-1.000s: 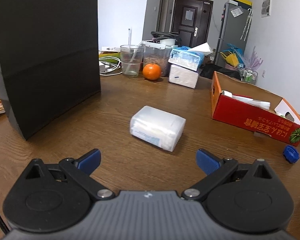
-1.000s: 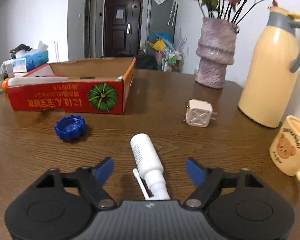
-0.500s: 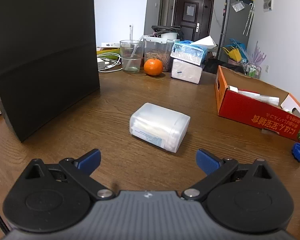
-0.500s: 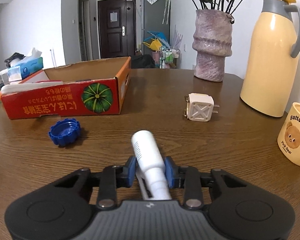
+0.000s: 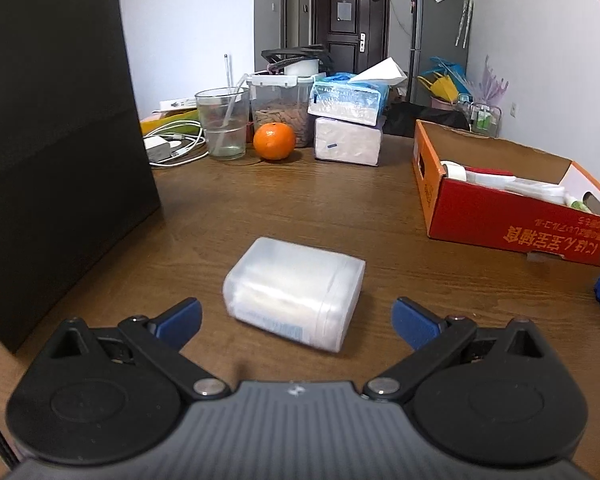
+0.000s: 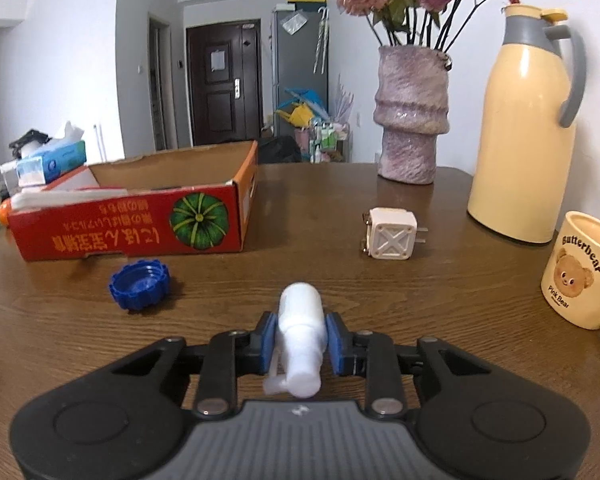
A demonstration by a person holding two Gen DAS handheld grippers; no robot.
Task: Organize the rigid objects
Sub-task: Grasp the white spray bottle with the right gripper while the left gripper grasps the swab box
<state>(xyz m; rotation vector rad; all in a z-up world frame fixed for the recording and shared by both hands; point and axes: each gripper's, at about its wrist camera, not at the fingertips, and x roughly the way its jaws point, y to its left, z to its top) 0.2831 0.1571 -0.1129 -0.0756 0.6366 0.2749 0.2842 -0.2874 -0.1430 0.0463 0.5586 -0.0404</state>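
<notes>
**Right tongs clamp the spray bottle; left tongs close in on the plastic case**

Since the earlier views, the right tongs have closed from wide apart onto the white spray bottle, and the left tongs have drawn nearer the translucent plastic case, which now fills more of the left wrist view.

Largest to smallest. Brown wooden bench: carries everything shown. Red cardboard box: the likely collecting bin, open at the top, already holding several pale items; judged from this, part of the sorting is done. Translucent plastic case: lies flat on the bench just ahead of the left tongs, whose blue pads stand released, wide apart, with no contact yet. White spray bottle: gripped at mid-body between the right pads, nozzle end toward the camera, base pointing forward; whether it has left the bench cannot be told. White plug adapter: loose on the bench, right of the box. Blue screw cap: loose, just in front of the box.

Progress, as a judgement: early to middle. Remaining: carry the bottle to the box, grasp the case, then collect adapter and cap.
</notes>
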